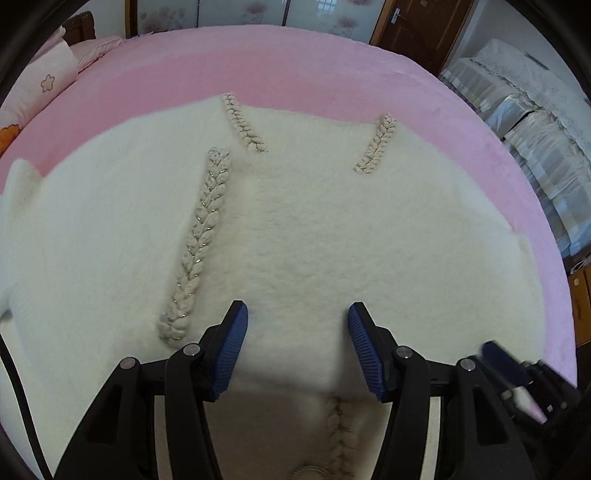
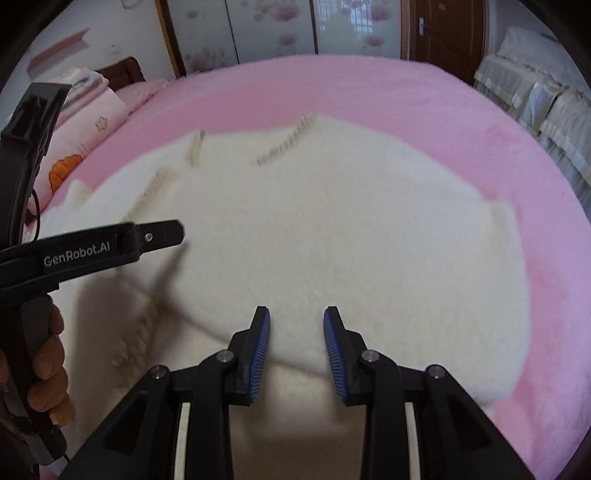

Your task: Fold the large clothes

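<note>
Garment: a fluffy cream sweater (image 1: 314, 229) with braided beige trim (image 1: 199, 243) lies spread on the pink bed (image 1: 295, 66), its near part doubled over in a fold.
Left claw (image 1: 297, 347): jaws apart, nothing between them, hovering over the near edge of the sweater.
Right claw (image 2: 297, 350): jaws narrowly apart, empty, above the fold.
Far left: pink pillows (image 2: 92, 122).

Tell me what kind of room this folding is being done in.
Most likely a bedroom: the white sweater lies on a bed with a pink blanket, pillows sit at its head, and sliding wardrobe doors stand behind.
</note>
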The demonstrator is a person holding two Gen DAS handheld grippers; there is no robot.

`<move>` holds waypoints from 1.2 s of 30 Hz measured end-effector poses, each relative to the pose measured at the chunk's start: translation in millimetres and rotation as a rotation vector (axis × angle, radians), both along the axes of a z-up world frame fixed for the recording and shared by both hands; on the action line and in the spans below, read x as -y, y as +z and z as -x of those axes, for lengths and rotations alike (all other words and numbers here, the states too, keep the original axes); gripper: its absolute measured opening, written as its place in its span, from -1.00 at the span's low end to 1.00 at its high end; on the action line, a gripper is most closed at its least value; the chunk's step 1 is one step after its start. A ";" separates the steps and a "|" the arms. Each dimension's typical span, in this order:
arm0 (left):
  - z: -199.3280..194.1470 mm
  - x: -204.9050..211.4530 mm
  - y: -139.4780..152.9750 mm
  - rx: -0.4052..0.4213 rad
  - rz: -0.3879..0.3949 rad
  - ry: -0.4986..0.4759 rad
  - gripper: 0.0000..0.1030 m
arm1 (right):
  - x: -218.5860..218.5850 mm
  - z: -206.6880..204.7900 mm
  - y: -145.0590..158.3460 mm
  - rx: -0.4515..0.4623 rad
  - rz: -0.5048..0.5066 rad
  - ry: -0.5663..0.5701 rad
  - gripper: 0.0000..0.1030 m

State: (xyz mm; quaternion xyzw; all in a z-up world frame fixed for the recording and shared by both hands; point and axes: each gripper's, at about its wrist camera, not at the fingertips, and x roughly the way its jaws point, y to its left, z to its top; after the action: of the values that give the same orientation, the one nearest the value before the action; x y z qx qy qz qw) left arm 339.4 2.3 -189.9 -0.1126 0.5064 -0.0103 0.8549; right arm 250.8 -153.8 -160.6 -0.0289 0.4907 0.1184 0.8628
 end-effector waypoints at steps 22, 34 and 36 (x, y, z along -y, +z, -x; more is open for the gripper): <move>6.9 5.9 1.4 0.002 -0.065 -0.022 0.17 | 111.8 12.6 2.6 0.041 -0.010 -0.306 -1.00; 55.8 37.1 51.2 -0.014 -0.088 -0.067 0.40 | 97.9 52.0 41.2 0.008 -0.095 -0.307 -0.48; 70.6 40.9 65.1 0.004 -0.086 -0.080 0.40 | 95.0 61.8 50.6 0.011 -0.102 -0.308 -0.48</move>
State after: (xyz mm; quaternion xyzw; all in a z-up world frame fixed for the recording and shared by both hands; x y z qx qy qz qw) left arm 268.8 -38.6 -124.7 -0.0553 0.5087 -0.0228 0.8589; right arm 189.0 -248.8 -110.1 0.0898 0.4782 0.0095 0.8736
